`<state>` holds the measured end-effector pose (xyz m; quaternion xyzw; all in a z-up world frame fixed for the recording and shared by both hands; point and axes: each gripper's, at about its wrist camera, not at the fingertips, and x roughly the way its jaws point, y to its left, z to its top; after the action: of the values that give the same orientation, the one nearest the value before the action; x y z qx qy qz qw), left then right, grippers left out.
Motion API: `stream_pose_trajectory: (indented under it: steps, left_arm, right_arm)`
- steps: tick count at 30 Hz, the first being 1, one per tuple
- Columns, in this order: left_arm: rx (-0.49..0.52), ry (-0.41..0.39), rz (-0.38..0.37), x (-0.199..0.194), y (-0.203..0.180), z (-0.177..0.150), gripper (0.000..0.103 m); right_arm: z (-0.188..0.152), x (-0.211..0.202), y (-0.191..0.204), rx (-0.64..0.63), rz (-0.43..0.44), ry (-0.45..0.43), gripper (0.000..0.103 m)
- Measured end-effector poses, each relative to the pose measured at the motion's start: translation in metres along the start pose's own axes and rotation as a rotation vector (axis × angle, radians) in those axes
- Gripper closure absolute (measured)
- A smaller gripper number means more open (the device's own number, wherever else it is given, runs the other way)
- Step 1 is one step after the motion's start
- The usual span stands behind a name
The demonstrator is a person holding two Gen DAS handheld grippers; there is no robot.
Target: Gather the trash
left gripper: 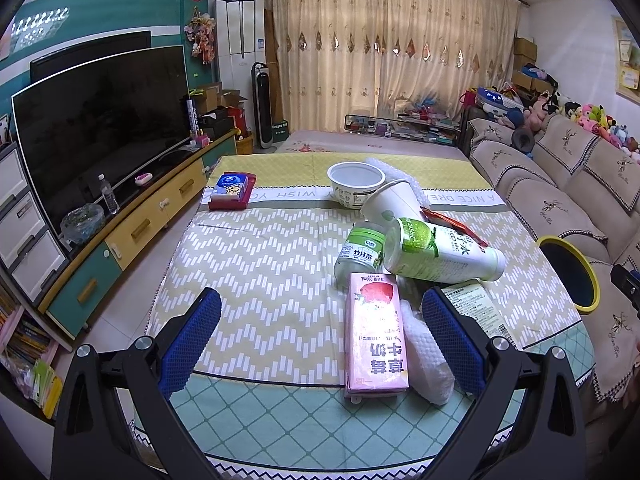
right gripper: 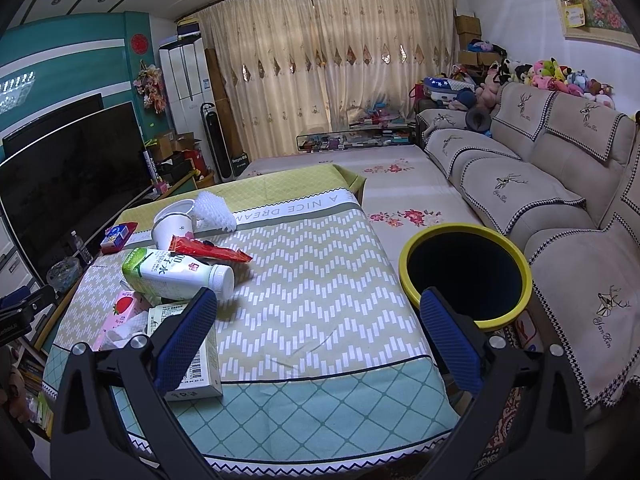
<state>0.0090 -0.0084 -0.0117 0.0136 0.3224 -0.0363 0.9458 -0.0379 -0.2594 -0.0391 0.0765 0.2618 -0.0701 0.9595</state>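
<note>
Left gripper (left gripper: 320,332) is spread wide, nothing between the pads, hovering over the near edge of the table (left gripper: 256,256); its right finger (left gripper: 452,336) sits just beside a crumpled white foam wrap (left gripper: 424,360), contact unclear. Right gripper (right gripper: 316,336) is also spread wide and empty, over bare tablecloth between the trash pile and the bin (right gripper: 466,276). Bin is yellow-rimmed with a dark interior, standing off the table's right edge next to the sofa (right gripper: 560,216); contents can't be made out. Trash is clustered on the right-hand part of the table in the left view: pink strawberry milk carton (left gripper: 376,332) lying flat nearest the camera, foam wrap touching its right side, a flat printed box (left gripper: 480,308) behind the right finger. Behind those, a green-and-white drink bottle (left gripper: 440,252) on its side, lying over a green-capped jar (left gripper: 358,248). Farther back, a tipped paper cup (left gripper: 394,202), a red wrapper (left gripper: 452,224), an upright white bowl (left gripper: 356,184) and white foam netting (right gripper: 212,212). A tissue pack (left gripper: 232,190) in a red tray sits well apart at the far left edge.
</note>
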Motion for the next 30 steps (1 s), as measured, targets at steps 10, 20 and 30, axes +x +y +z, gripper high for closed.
stream_pose_trajectory:
  steps: [10, 20, 30]
  left_arm:
    - [0.004, 0.006, 0.004, 0.001, 0.001, -0.001, 0.004]
    - [0.000, 0.004, 0.016, 0.001, 0.002, 0.000, 0.004]
    - [-0.010, 0.007, 0.032, 0.003, 0.008, 0.000, 0.004]
  right_arm:
    - [-0.003, 0.002, 0.000, 0.001, 0.001, 0.003, 0.006]
    - [-0.008, 0.007, 0.002, 0.001, 0.006, 0.016, 0.006]
    - [-0.023, 0.025, 0.032, -0.084, 0.111, 0.100, 0.006]
